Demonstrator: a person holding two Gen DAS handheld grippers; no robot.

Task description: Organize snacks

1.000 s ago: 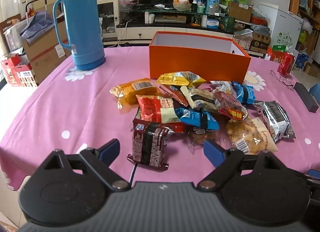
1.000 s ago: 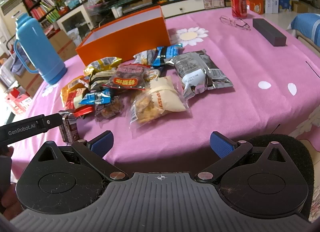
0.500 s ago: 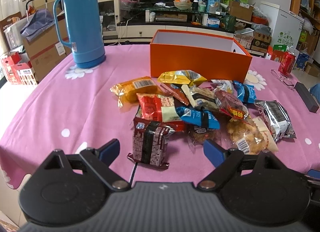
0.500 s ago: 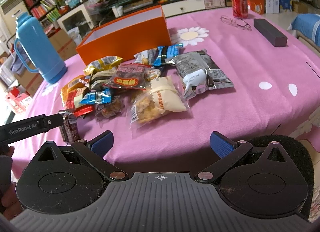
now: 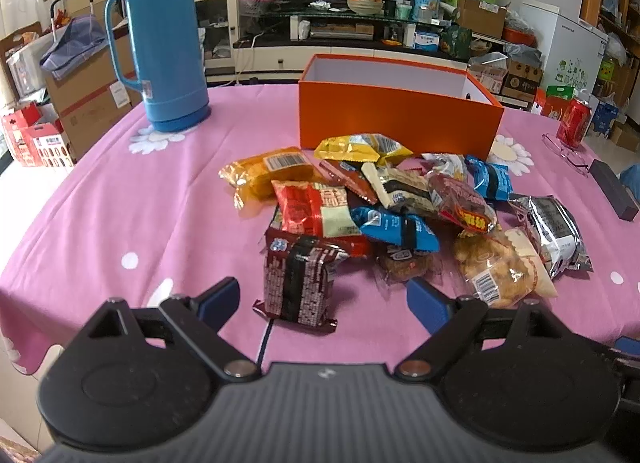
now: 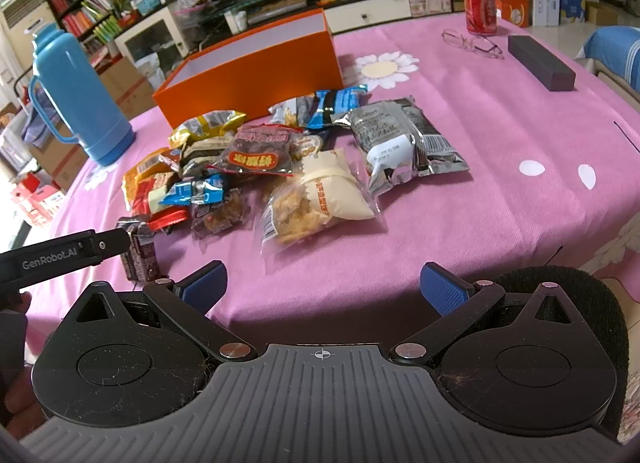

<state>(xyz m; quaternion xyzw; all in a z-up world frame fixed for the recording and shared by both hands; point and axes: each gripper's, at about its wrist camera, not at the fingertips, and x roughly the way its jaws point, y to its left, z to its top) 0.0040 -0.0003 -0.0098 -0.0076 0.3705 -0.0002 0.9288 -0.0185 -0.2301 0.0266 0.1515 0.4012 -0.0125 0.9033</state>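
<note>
Snack packets lie heaped ahead of both grippers, short of the orange box. Left gripper stands wide open and empty, the dark red packet upright between its jaws, untouched. Right gripper is wide open too, empty, with bare cloth between its jaws. Crinkly film may slip when pinched, or the packet topple

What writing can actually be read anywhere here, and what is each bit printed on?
"GenRobot.AI": on the black finger of the left gripper, in the right wrist view.
Snack packets: Chinese print and barcodes, too blurred to read.
Red can: label turned away and blurred, unreadable.
Shelf boxes behind: too small.
</note>
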